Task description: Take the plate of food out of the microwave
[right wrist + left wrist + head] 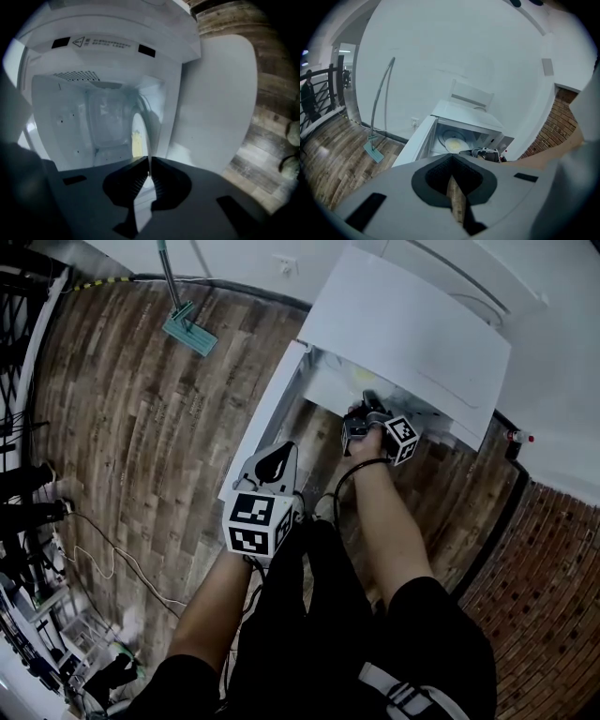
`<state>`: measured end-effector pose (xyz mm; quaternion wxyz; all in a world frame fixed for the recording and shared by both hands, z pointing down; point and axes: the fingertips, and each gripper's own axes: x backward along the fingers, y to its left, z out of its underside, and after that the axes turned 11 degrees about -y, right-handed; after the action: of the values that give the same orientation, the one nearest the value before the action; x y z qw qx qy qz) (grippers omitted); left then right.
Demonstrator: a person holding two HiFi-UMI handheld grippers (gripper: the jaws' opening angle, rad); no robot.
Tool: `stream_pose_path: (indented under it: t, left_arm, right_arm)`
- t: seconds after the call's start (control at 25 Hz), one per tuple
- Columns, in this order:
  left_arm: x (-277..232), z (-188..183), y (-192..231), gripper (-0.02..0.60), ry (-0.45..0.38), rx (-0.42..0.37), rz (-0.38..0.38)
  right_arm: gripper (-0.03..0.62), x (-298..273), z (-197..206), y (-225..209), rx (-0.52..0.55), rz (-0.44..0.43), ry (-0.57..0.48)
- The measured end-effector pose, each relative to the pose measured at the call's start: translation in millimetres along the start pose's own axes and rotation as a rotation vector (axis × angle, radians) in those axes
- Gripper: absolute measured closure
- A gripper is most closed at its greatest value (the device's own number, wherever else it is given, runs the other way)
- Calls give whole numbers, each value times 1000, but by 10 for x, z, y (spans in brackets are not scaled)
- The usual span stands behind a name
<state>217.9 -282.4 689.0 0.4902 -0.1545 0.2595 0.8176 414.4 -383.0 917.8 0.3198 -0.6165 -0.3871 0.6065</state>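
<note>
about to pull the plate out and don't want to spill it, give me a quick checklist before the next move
1. Microwave door swung wide open: ok.
2. Right gripper shut on the rim of the plate: ok.
3. Plate level enough to keep the yellow food on it: cannot tell.
4. Left gripper shut, empty and held back from the opening: ok.
5. Spot to set the plate down: cannot tell; only wood floor shows nearby.
</note>
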Motion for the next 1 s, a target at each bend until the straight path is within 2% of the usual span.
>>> stream_pose_path:
  t: [0.28, 0.52, 0.76, 1.0]
  left_arm:
    - [61, -156, -98, 586, -13, -13, 23]
    - [233, -368, -197, 586, -35, -31, 37]
    - [490, -587, -268, 586, -53, -48, 81]
    - [842, -934, -404, 586, -100, -52, 113]
  right_arm:
    - [571, 336, -32, 43, -9, -43, 27]
    - [571, 975, 139, 312, 56, -88, 101]
    - [571, 1762, 335, 631, 112, -110, 131]
    - [571, 2449, 463, 1164, 127, -177, 143]
